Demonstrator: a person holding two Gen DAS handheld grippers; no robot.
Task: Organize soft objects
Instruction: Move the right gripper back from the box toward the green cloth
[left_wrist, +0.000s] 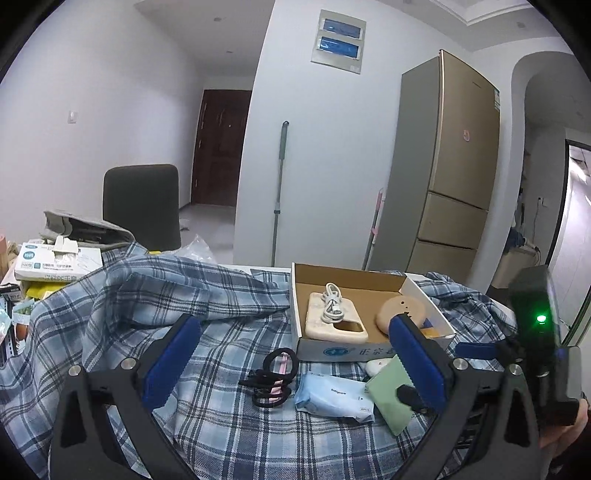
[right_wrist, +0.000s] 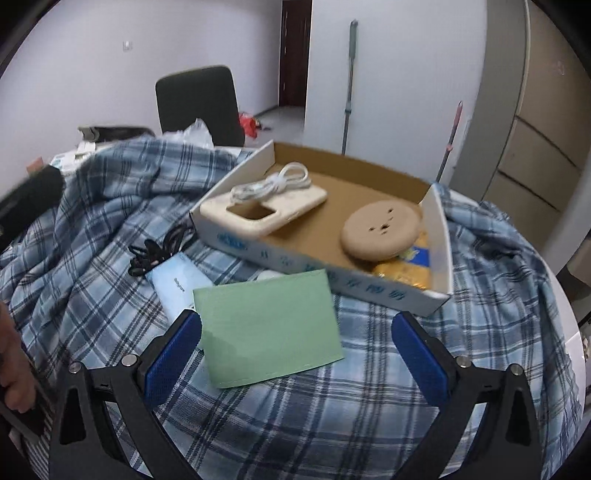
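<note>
An open cardboard box (left_wrist: 436, 314) (right_wrist: 441, 236) stands on a blue plaid cloth (left_wrist: 221, 306) (right_wrist: 110, 206). Inside lie a beige phone case (left_wrist: 334, 325) (right_wrist: 295, 206), a white cable (left_wrist: 332, 301) (right_wrist: 273, 184), a round beige pad (left_wrist: 400, 308) (right_wrist: 380, 229) and a yellow packet (right_wrist: 406, 273). In front of the box lie a green cloth (left_wrist: 389, 391) (right_wrist: 269, 328), a light blue wipes pack (left_wrist: 332, 397) (right_wrist: 177, 284) and black hair ties (left_wrist: 273, 376) (right_wrist: 155, 251). My left gripper (left_wrist: 295, 339) is open above them. My right gripper (right_wrist: 295, 339) is open, its fingers either side of the green cloth's near edge.
A tissue box (left_wrist: 55, 258) and clutter sit at the table's left. A dark chair (left_wrist: 142, 206) (right_wrist: 197, 103) stands behind the table. A mop (left_wrist: 279, 184) leans on the wall and a fridge (left_wrist: 447, 166) stands at the right.
</note>
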